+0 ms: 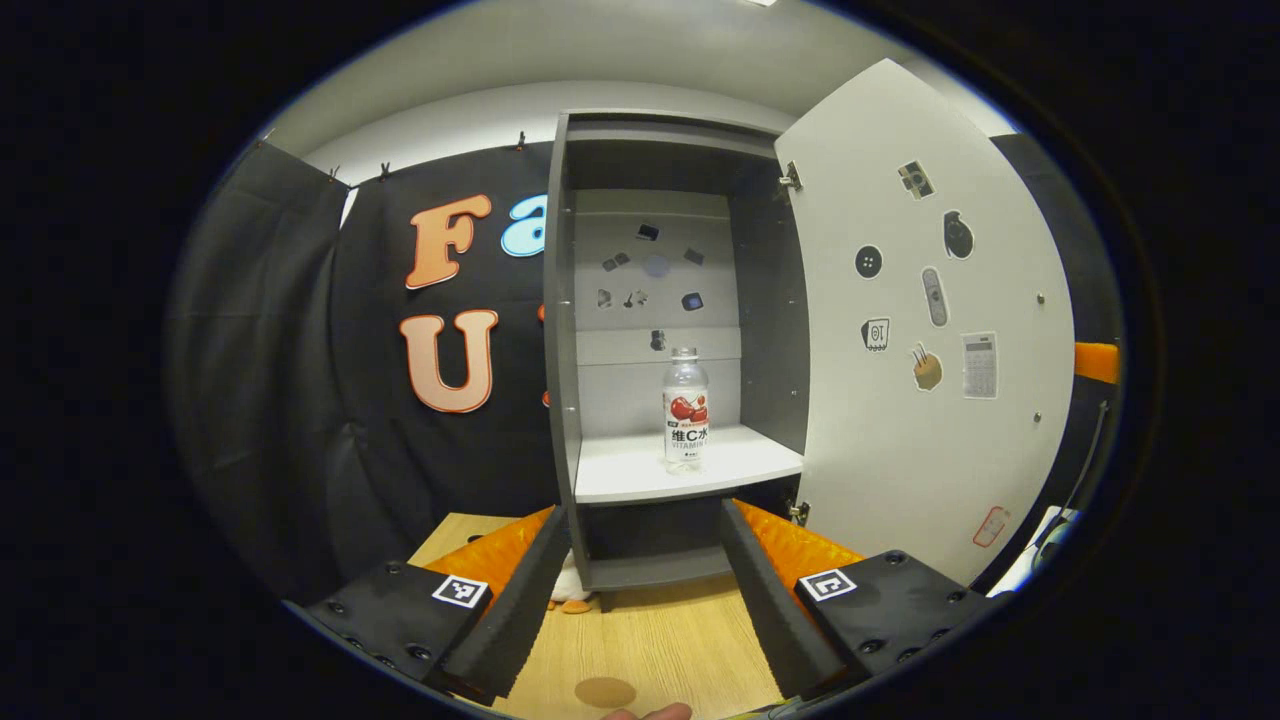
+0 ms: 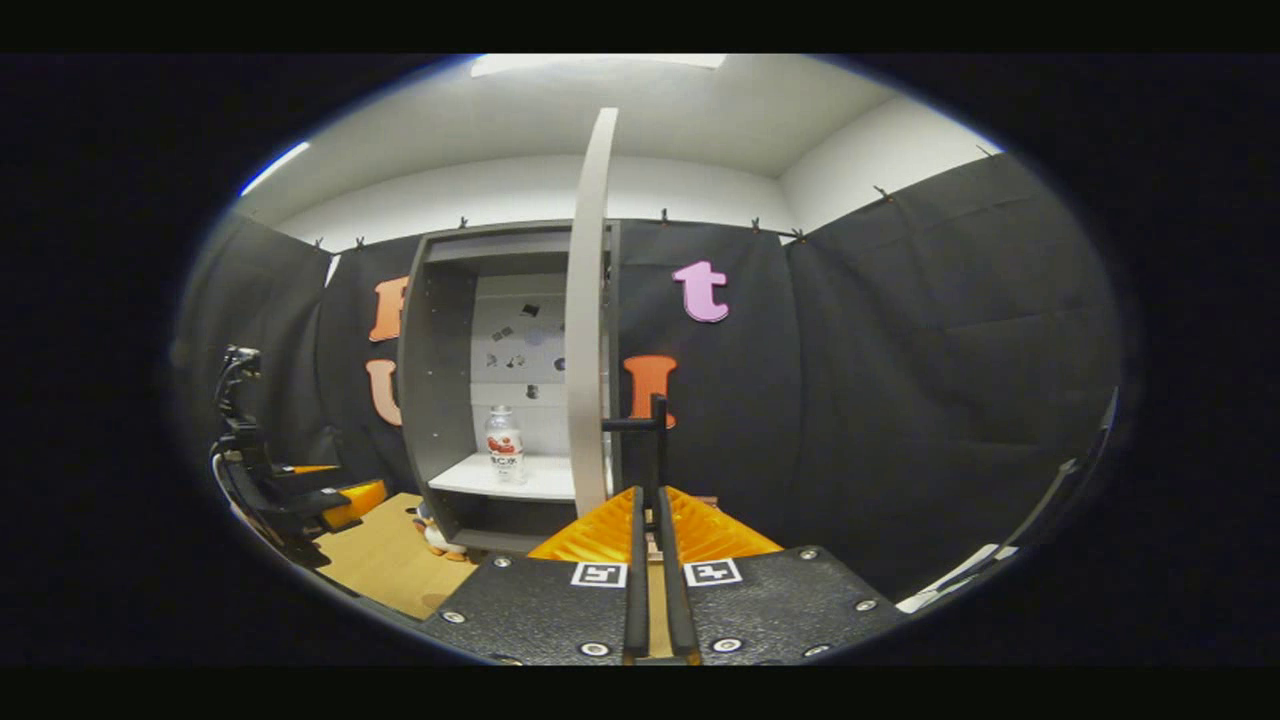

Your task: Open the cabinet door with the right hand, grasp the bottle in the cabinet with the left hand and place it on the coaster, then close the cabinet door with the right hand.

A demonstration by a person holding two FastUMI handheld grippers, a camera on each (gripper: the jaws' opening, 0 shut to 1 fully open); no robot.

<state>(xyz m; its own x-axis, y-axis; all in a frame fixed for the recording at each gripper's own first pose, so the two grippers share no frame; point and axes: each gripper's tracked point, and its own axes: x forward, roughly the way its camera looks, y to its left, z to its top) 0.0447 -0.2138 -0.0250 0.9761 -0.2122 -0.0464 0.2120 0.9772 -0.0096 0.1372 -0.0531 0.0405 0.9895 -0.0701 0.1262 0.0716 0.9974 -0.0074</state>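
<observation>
In the left gripper view we see the cabinet (image 1: 650, 330) at centre frame with its door (image 1: 920, 330) swung wide open toward the right. The bottle (image 1: 686, 410) stands upright on the white shelf (image 1: 640, 468), near the shelf's middle, clear of both side walls. Stickers dot the door's inner face and the cabinet's back panel. The left gripper (image 1: 640, 610) sits at the bottom of the frame, its fingers spread wide, nothing between them; it is short of the cabinet and well apart from the bottle. Between the fingers we see the wooden table (image 1: 650, 640), and on it, at the very bottom, a round brown coaster (image 1: 604, 691). A fingertip (image 1: 665, 712) shows just beside the coaster at the frame edge.

In the right gripper view the door (image 2: 588, 310) appears edge-on at centre, with the bottle (image 2: 503, 445) to its left on the shelf. The right gripper (image 2: 655, 590) sits at bottom centre, fingers drawn nearly together with a narrow gap. The door's dark handle (image 2: 645, 430) stands just above the fingertips; we cannot tell whether they touch it. The left gripper (image 2: 300, 500) shows at the lower left of this frame, above the table (image 2: 390, 565).
</observation>
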